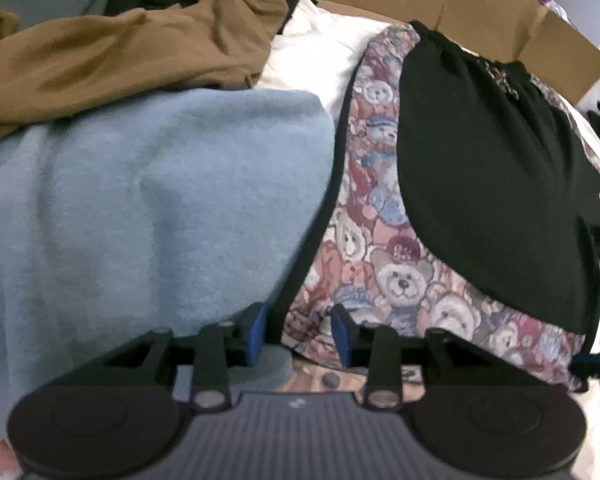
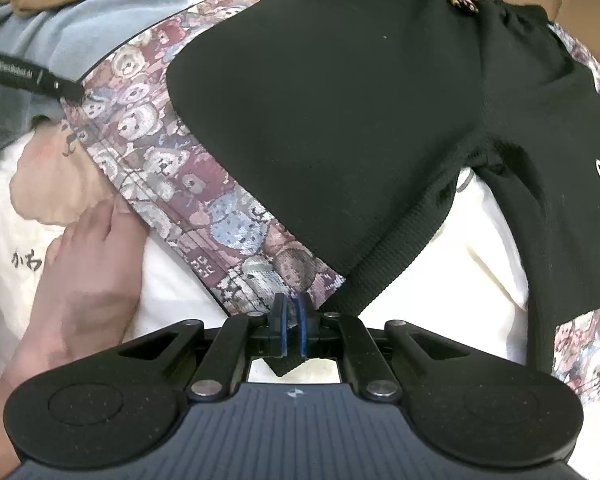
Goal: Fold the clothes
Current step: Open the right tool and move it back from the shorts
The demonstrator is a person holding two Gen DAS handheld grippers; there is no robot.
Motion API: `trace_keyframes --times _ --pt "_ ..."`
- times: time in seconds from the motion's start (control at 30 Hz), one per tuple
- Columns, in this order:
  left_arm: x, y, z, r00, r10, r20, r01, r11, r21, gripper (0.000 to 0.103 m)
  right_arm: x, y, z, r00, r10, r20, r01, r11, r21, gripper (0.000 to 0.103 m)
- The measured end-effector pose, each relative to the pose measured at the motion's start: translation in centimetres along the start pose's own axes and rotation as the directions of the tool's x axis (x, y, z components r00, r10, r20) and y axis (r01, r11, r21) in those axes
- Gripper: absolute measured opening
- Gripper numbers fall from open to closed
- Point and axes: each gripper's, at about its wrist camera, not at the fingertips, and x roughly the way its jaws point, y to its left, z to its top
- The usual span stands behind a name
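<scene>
My right gripper (image 2: 291, 326) is clenched, pads nearly together, and a dark ribbed edge of the black shorts (image 2: 340, 120) runs right into the pinch, a corner of it poking out below the pads. So I judge I'm holding the hem of one leg. My left gripper (image 1: 298, 332) is released, jaws standing apart, nothing between them, hovering at the near edge of the teddy bear panel (image 1: 380, 248) that borders the shorts.

The shorts lie spread on the white sheet (image 2: 172, 292), waistband away from me, one leg under my right pads, the other leg running off to the right with a white printed patch on it. A hand (image 2: 84, 272) rests on the sheet just left of the bear panel. Beside the shorts sits a blue sweater (image 1: 140, 208), with a brown garment (image 1: 120, 56) heaped behind it, and a cardboard box (image 1: 480, 12) beyond.

Step in hand, as I read it: a fold on these shorts, led from the hem. Whether this leg is being carried over or just laid down, I can't tell. Any fold from here calls for my left jaws to close on the bear-panel edge, so both corners travel together and the cloth stays flat.
</scene>
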Motion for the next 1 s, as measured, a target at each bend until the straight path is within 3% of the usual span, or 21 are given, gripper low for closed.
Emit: trace_keyframes --times 0.13,0.2,0.27,0.7,0.83,0.87,0.93,1.0 --pt "0.6 1.0 -0.4 0.999 -0.038 0.002 0.038 0.999 -0.025 0.034 0.1 -0.7 0.0 1.0 0.018 -0.009 -0.017 0.999 0.044 0.011" --pt "0.7 1.6 -0.5 0.999 -0.043 0.005 0.043 0.998 -0.04 0.018 0.3 -0.9 0.0 1.0 0.018 -0.008 -0.018 0.999 0.04 0.011" --pt "0.7 2.2 -0.6 0.999 -0.054 0.005 0.055 0.996 -0.065 0.013 0.4 -0.7 -0.1 1.0 0.01 -0.005 -0.01 1.0 0.024 0.011" --pt "-2.6 1.3 0.0 0.997 -0.07 0.024 0.072 0.995 -0.066 0.009 -1.6 -0.5 0.7 1.0 -0.008 0.004 0.008 1.0 0.008 0.012" --pt "-3.6 1.5 0.8 0.995 -0.094 0.019 0.096 0.986 -0.14 0.008 -2.7 -0.8 1.5 0.999 0.01 0.042 -0.011 0.999 0.033 0.014" --pt "-3.9 1.4 1.0 0.996 -0.088 0.024 0.091 0.985 -0.146 0.008 -2.8 -0.8 1.7 0.999 0.016 0.048 -0.017 0.999 0.036 0.015" --pt "-4.2 1.2 1.4 0.996 -0.085 0.035 0.09 0.985 -0.15 0.008 -3.1 -0.6 2.1 0.998 0.026 0.065 -0.028 0.999 0.028 0.029" --pt "-4.5 1.2 1.6 0.994 -0.1 0.038 0.105 0.98 -0.167 0.008 -3.3 -0.1 2.5 0.996 0.026 0.082 -0.026 1.0 0.009 0.035"
